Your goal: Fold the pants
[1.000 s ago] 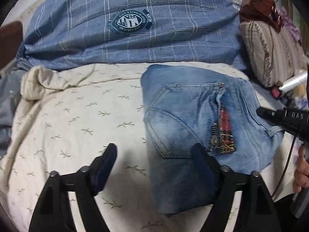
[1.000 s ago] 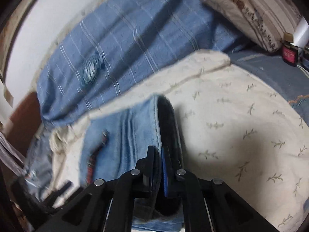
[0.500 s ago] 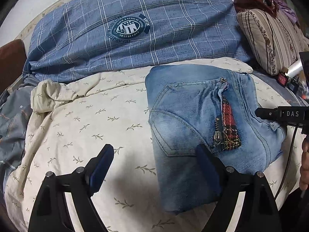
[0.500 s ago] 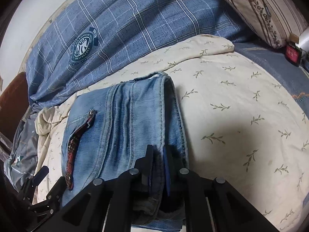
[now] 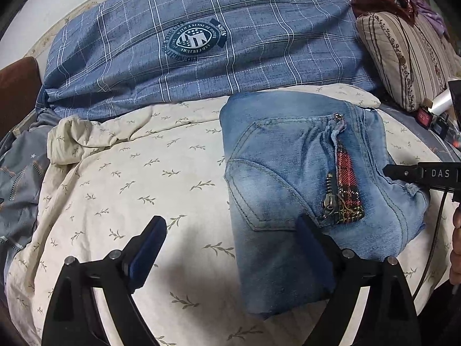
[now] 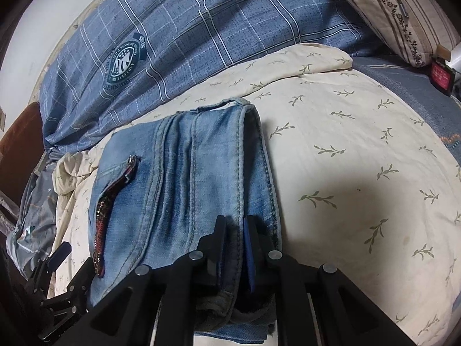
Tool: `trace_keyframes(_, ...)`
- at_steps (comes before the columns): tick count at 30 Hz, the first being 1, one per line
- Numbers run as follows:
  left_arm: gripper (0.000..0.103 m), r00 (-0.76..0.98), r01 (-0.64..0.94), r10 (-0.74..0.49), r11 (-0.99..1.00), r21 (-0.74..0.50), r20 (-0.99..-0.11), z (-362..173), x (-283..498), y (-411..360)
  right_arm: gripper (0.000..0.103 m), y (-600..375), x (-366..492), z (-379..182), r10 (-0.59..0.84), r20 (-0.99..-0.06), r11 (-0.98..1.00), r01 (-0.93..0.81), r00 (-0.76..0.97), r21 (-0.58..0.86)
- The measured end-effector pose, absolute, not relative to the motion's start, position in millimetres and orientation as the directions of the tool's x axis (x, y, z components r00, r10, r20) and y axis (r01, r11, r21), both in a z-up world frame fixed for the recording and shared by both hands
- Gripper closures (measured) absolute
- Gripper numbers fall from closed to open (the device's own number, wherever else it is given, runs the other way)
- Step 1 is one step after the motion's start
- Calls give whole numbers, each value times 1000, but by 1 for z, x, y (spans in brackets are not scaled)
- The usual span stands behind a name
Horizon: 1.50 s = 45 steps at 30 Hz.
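The blue jeans (image 5: 288, 178) lie folded into a compact bundle on the cream leaf-print bedsheet (image 5: 129, 187), back pocket and a red plaid zip patch (image 5: 347, 184) facing up. My left gripper (image 5: 230, 248) is open and empty, its right finger over the bundle's near left edge. My right gripper (image 6: 234, 245) is shut on the waistband edge of the jeans (image 6: 178, 190) at the bundle's right side; it also shows in the left wrist view (image 5: 403, 171) at the right edge.
A blue plaid pillow (image 5: 207, 37) lies along the back. A striped cushion (image 5: 403, 57) sits at the back right, with a small red box (image 6: 440, 76) and bottles beside it. Grey bedding (image 5: 20, 178) bunches at the left.
Both views have steadied from blur and come closer to the bundle. The jeans stay folded, the right gripper keeps its grip on the waistband, and the left stays open.
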<state>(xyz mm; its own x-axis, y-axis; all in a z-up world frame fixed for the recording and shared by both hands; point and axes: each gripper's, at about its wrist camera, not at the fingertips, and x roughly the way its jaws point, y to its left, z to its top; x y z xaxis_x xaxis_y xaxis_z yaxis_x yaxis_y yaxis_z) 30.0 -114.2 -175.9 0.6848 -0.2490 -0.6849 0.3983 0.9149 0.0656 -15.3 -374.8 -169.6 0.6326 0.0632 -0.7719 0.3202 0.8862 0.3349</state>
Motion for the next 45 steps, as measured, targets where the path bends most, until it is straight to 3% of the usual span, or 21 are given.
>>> trace_keyframes(14,1,666,354,-238,935,18,-707,-180,36,-108,88,-379,-20,-174,103,-755,889,280,648,361)
trace_keyframes(25,1,559,344,-336,926,-156,-758,-176,49,-89,85,-399,-34,-162,183,-706,810,302,684,503)
trace_keyframes(35,1,668,329,-283,942,-68,-688,-153,55,-88,84,-394,-45,-117,72,-569,861,237,819,450)
trace_keyframes(45,1,697,344,-228,938,38,-680,-132,112,-142,84,-390,7,-114,131,-588,894,162,798,418)
